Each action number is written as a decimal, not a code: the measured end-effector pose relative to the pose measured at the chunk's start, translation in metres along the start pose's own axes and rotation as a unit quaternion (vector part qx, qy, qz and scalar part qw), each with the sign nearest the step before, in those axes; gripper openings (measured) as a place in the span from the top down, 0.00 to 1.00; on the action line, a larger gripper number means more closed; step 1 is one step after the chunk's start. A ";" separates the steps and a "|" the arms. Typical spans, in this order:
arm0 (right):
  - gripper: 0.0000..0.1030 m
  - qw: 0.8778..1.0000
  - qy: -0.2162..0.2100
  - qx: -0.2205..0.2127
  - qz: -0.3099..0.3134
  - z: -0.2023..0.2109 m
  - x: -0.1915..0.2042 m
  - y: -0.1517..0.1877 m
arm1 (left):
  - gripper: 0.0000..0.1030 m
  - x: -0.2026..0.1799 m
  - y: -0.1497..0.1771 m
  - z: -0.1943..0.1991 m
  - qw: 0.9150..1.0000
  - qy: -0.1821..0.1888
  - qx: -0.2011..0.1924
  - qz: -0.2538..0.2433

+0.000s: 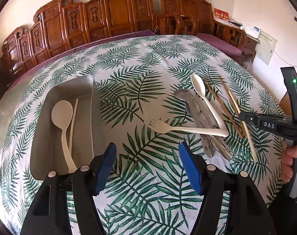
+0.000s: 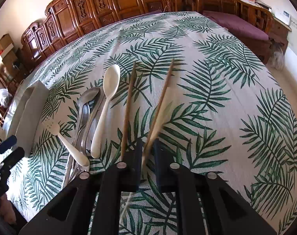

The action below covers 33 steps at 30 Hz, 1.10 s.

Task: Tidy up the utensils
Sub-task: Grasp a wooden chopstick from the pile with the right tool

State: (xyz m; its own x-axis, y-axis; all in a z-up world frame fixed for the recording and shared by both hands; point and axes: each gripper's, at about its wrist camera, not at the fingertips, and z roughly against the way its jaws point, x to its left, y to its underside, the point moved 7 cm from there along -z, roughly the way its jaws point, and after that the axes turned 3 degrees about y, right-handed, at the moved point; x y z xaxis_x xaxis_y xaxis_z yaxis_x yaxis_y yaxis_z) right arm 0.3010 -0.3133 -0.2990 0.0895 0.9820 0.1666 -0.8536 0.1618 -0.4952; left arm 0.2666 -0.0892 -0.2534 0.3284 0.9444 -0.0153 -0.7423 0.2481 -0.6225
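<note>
left gripper [image 1: 147,164]: jaws well apart, blue pads [image 1: 190,168] bare, nothing between them; hovering over the cloth just right of the tray
right gripper [image 2: 148,156]: jaws nearly closed, pinched on one chopstick at its near end; pointing steeply down at the table
held chopstick [image 2: 160,105]: light wood, blurred, running from the jaws up and away; far tip lifted or just off the cloth, cannot tell which
second chopstick [image 2: 129,105]: darker, flat on the cloth just left of the held one, near end beside the right gripper's left finger, not gripped
tray [image 1: 97,105]: grey, rectangular, on the left side of the table; holds a white spoon [image 1: 62,115] and a thin white stick [image 1: 73,123] side by side along its length
loose pile: right of the tray, well apart from it
white fork [image 1: 168,127]: tines toward the tray, handle lying across the metal pieces
metal utensils [image 1: 199,115]: several stacked together, spoon bowl at the far end; exact count unclear
second white spoon [image 1: 203,96]: resting on the metal pieces, bowl away from camera
tablecloth [image 1: 148,62]: white with green fern print, covers whole table
person's hand [image 1: 291,162]: at right edge of left view, wrapped round the right gripper's handle
background: carved wooden chairs [image 1: 113,13] along the far wall
</note>
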 end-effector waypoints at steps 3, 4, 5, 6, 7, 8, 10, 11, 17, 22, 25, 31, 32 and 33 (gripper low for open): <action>0.93 1.000 -0.010 0.006 -0.008 -0.001 -0.002 0.001 | 0.38 -0.006 0.002 0.000 1.000 0.000 0.000 -0.002; 0.93 1.000 -0.010 0.005 -0.008 -0.001 -0.002 0.001 | 0.38 -0.007 0.003 0.000 1.000 0.000 0.000 -0.003; 0.95 1.000 -0.010 0.005 -0.008 0.000 -0.002 0.001 | 0.38 -0.009 0.003 0.000 1.000 -0.001 0.000 -0.005; 1.00 1.000 -0.011 0.003 -0.008 0.001 -0.003 0.000 | 0.38 -0.011 0.003 0.000 1.000 -0.003 -0.001 -0.006; 1.00 1.000 -0.012 0.001 -0.007 0.002 -0.004 0.000 | 0.38 -0.012 0.003 0.000 1.000 -0.003 -0.001 -0.006; 1.00 1.000 -0.015 -0.002 -0.005 0.004 -0.004 -0.001 | 0.38 -0.014 0.003 -0.001 1.000 -0.003 -0.002 -0.007; 1.00 1.000 -0.016 -0.003 -0.003 0.004 -0.006 -0.002 | 0.38 -0.017 0.002 -0.003 1.000 -0.005 0.000 -0.007; 1.00 1.000 -0.017 -0.004 -0.003 0.004 -0.007 -0.003 | 0.38 -0.019 0.002 -0.006 1.000 -0.007 0.005 -0.009; 0.99 1.000 -0.025 -0.007 0.015 0.006 -0.004 -0.004 | 0.38 -0.029 -0.006 -0.018 1.000 -0.002 0.018 0.010; 0.97 0.999 -0.019 -0.016 0.027 0.009 -0.004 -0.005 | 0.38 -0.037 -0.017 -0.040 0.998 0.005 0.040 0.047; 0.97 0.999 -0.016 -0.023 0.025 0.011 -0.009 -0.006 | 0.38 -0.044 -0.019 -0.060 0.995 0.001 0.067 0.068; 0.96 0.999 -0.019 -0.033 0.027 0.015 -0.012 -0.009 | 0.38 -0.044 -0.021 -0.076 0.989 0.000 0.093 0.115; 0.96 0.999 -0.020 -0.034 0.027 0.015 -0.011 -0.009 | 0.38 -0.045 -0.022 -0.079 0.987 0.004 0.097 0.125; 0.96 0.999 -0.022 -0.036 0.028 0.016 -0.010 -0.009 | 0.38 -0.044 -0.022 -0.080 0.986 0.006 0.099 0.133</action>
State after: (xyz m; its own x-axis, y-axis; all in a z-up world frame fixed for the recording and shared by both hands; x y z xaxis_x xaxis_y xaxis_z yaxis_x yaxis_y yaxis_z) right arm 0.2997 -0.3262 -0.2821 0.0184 0.9847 0.1733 -0.8172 0.1146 -0.5648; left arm 0.3152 -0.1540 -0.3015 0.1123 0.9795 -0.1673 -0.9025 0.0301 -0.4296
